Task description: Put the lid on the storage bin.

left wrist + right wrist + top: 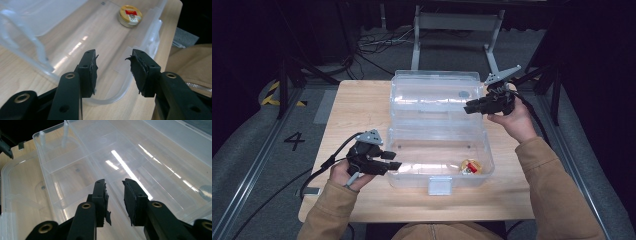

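While apart, clear box [439, 130] between both tongs.

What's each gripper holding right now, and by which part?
Nothing held. The left gripper has open jaws at the clear box's near-left corner rim, not clamped. The right gripper hangs over the open lid, jaws apart with nothing between them.

Tin [471, 166] in box [412, 150] (near right corner).
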Motion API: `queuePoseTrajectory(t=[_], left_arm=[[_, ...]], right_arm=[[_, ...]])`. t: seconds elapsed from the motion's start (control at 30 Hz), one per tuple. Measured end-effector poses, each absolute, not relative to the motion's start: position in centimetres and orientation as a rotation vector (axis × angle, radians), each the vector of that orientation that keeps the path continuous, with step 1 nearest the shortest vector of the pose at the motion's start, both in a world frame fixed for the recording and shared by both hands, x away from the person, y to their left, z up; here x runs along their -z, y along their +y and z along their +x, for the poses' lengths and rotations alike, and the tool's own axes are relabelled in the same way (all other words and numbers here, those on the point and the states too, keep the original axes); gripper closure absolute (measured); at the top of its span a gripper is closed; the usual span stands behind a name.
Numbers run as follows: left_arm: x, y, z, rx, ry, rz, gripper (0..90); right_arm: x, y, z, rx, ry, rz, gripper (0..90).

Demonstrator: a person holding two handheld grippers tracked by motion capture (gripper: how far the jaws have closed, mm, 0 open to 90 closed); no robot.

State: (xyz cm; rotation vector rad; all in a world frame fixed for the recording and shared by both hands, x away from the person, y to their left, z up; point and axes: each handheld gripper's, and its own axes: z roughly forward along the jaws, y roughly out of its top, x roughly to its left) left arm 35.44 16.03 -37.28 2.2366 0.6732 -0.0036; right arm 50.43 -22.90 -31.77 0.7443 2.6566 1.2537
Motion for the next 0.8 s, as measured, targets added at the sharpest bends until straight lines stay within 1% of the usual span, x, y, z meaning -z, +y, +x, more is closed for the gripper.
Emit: queuePoseTrajectory(t=[0.17, 0.23, 0.3, 0.5, 0.8], left_arm=[[37.7, 14.8, 35.2, 0.05, 0.629, 2.291, 57.8], [38.0, 14.5, 35.2, 0.091, 0.611, 2.299, 59.3], [38.2, 14.3, 35.2, 0.105, 0.609, 2.313, 61.4], [38.7, 13.8, 35.2, 0.128, 0.581, 2.36, 65.5], [40.2, 12.7, 35.4, 0.135, 0.59, 2.452, 68.1]], right_arm=[[31.8, -22.9, 50.4, -1.254, 2.656, 0.749, 71.2], [31.8, -22.9, 50.4, -1.256, 2.655, 0.752, 71.1], [31.8, -22.9, 50.4, -1.257, 2.656, 0.753, 71.1], [31.8, -22.9, 50.5, -1.267, 2.658, 0.76, 71.0], [31.7, -22.9, 50.5, -1.268, 2.666, 0.789, 70.8]])
